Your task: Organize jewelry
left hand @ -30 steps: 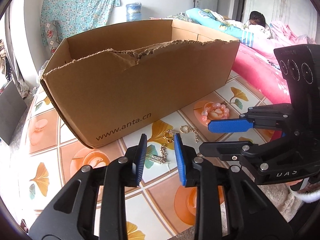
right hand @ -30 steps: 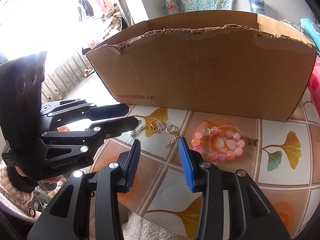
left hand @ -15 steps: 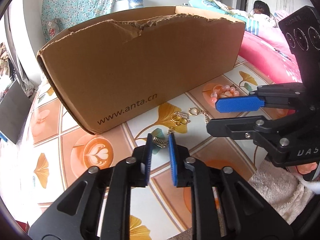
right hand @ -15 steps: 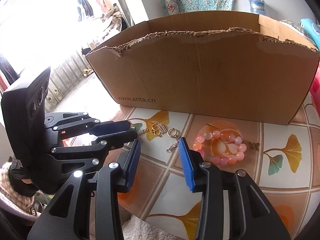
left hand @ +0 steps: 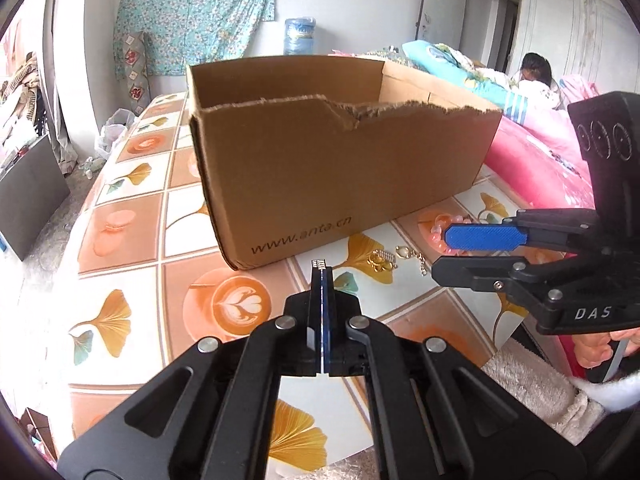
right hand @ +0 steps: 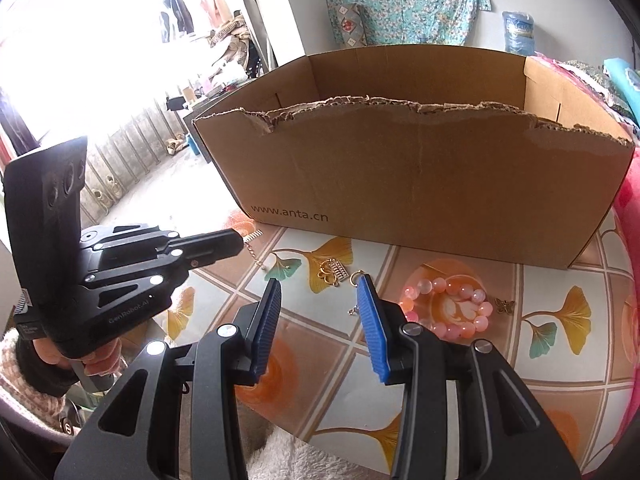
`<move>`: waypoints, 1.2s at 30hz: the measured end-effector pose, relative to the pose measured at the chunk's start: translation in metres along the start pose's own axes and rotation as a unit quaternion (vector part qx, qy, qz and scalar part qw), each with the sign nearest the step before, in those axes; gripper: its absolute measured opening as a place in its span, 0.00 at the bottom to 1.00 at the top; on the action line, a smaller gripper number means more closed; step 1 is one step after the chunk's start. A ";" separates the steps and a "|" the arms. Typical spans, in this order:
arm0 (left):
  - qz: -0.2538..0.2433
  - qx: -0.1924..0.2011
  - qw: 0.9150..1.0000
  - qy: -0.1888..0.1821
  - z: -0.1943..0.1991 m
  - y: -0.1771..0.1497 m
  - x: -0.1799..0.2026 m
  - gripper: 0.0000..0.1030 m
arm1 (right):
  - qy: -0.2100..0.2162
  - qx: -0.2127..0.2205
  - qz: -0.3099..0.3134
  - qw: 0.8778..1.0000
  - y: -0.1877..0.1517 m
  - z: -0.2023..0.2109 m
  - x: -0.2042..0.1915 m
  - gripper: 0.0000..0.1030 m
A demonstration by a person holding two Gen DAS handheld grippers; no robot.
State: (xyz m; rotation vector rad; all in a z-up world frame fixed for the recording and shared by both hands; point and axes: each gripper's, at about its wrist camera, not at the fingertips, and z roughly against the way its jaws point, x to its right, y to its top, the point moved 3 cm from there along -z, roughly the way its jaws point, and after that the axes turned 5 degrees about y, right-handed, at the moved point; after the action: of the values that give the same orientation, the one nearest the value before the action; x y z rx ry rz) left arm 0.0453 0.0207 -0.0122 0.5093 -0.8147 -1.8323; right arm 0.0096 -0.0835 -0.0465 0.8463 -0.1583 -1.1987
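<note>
A: Silver, that small piece — where is it?
B: Clamped at the very tip of the left tongs (left hand: 321, 270), whose pads are pressed together on it. It is a short ribbed bar (right hand: 253, 235) with a fine chain (right hand: 256, 257) hanging from it down toward the desk (left hand: 132, 264).
A: Which way does the bar run?
B: In the right wrist view its long axis carries on the line of the tongs, pointing toward the near left corner of the cardboard box (right hand: 420, 184).
A: And further right?
B: A gold charm (right hand: 331, 273) lies just in front of the box's long wall, then a gold ring with a chain (right hand: 357, 280) partly behind a blue pad. The right tongs (right hand: 320, 320) hover there, pads apart, nothing between them.
A: And beyond those?
B: A pink bead bracelet (right hand: 448, 310) lies flat, and a small gold butterfly (right hand: 505, 305) just right of it, toward the desk's right edge.
</note>
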 end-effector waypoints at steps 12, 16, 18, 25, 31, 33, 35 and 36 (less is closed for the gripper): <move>0.013 0.009 1.000 -0.008 -0.005 -0.007 -0.005 0.00 | -0.035 -0.041 0.073 0.996 0.020 -0.030 -0.002 0.23; 0.007 0.008 1.000 -0.012 -0.003 -0.012 -0.005 0.00 | -0.049 -0.061 0.081 0.994 0.024 -0.042 0.002 0.19; 0.008 0.009 1.000 -0.014 -0.004 -0.013 -0.004 0.00 | -0.047 -0.073 0.081 0.993 0.024 -0.047 0.003 0.16; 0.015 0.011 1.000 -0.021 -0.006 -0.012 -0.009 0.00 | -0.028 -0.096 0.074 0.992 0.028 -0.058 0.009 0.12; 0.015 0.015 1.000 -0.022 -0.004 -0.011 -0.011 0.00 | -0.020 -0.090 0.063 0.994 0.036 -0.054 0.018 0.04; 0.015 0.019 0.999 -0.021 -0.001 -0.010 -0.011 0.00 | -0.012 -0.077 0.048 0.996 0.039 -0.047 0.022 0.04; 0.016 0.021 0.999 -0.022 0.001 -0.011 -0.010 0.00 | -0.004 -0.066 0.036 0.997 0.044 -0.039 0.027 0.04; 0.016 0.021 0.999 -0.021 0.002 -0.012 -0.010 0.00 | -0.001 -0.060 0.029 0.998 0.046 -0.035 0.028 0.04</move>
State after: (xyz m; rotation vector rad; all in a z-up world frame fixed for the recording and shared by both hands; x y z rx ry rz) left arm 0.0409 0.0337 -0.0198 0.4839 -0.8875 -1.8052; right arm 0.0738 -0.0862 -0.0493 0.7312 -0.1103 -1.1427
